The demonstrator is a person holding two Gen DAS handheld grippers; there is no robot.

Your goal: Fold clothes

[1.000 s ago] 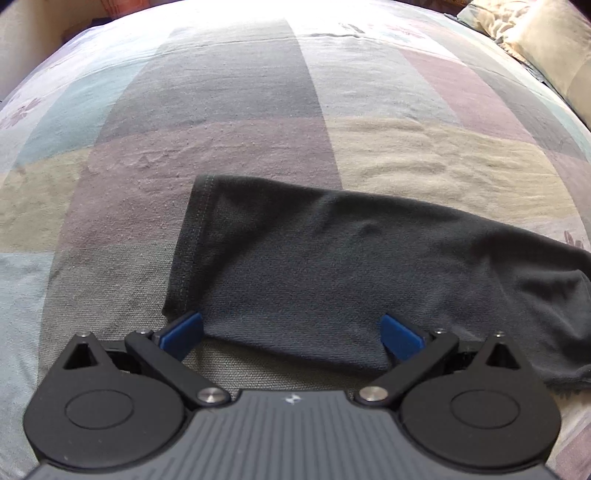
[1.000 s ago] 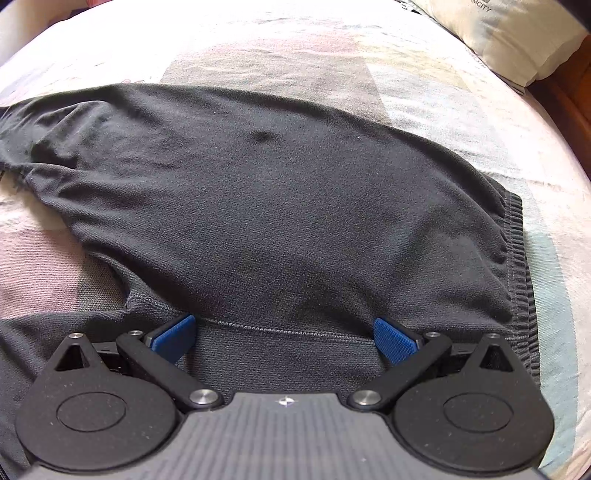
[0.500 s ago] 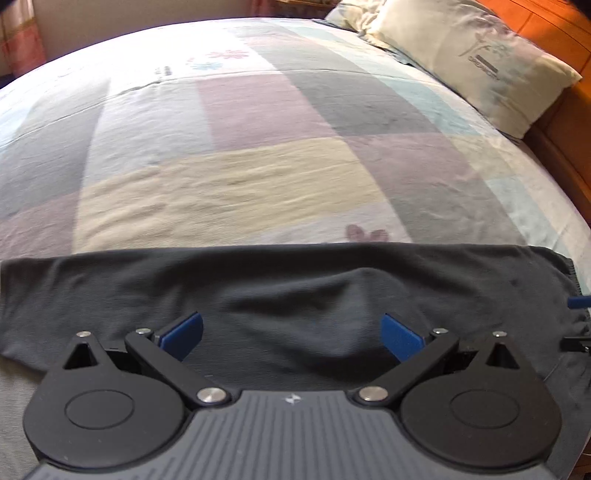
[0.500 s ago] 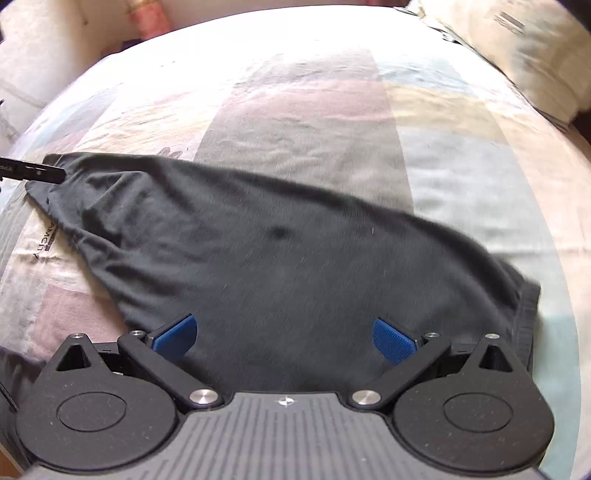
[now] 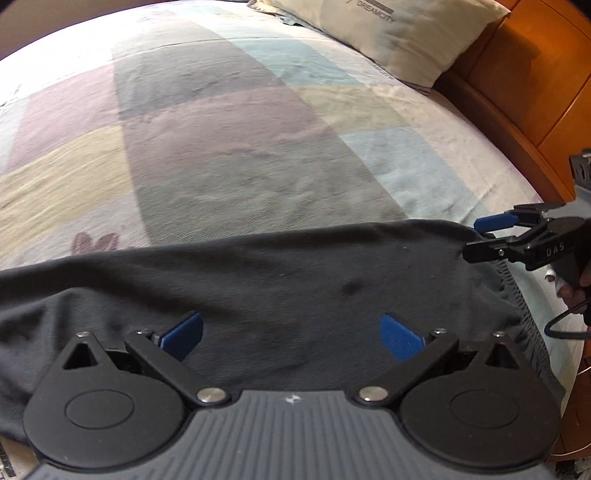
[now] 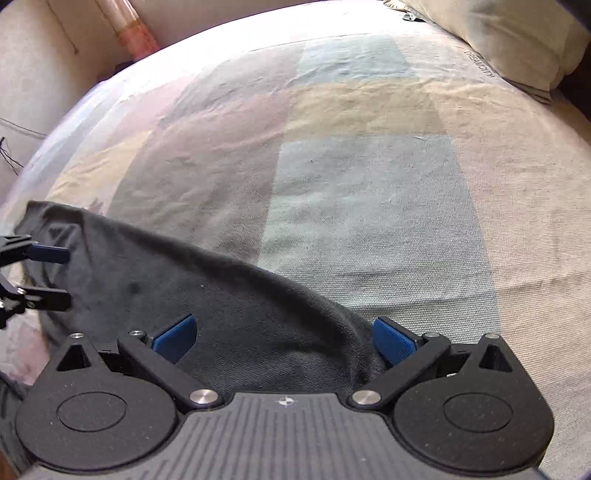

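A dark grey garment lies flat on the patchwork bed cover, near the front edge; its elastic waistband is at the right in the left wrist view. My left gripper is open, its blue pads over the cloth. My right gripper is open over the garment's waistband end. Each gripper shows in the other's view: the right one at the waistband corner, the left one at the far left end.
The bed cover stretches away beyond the garment. A cream pillow lies at the head end by a wooden headboard. A wall and pink curtain stand past the far side.
Both grippers have swung and moved toward the waistband side; the garment's far edge sits lower in both views and each gripper now shows in the other's view. Both stay open.
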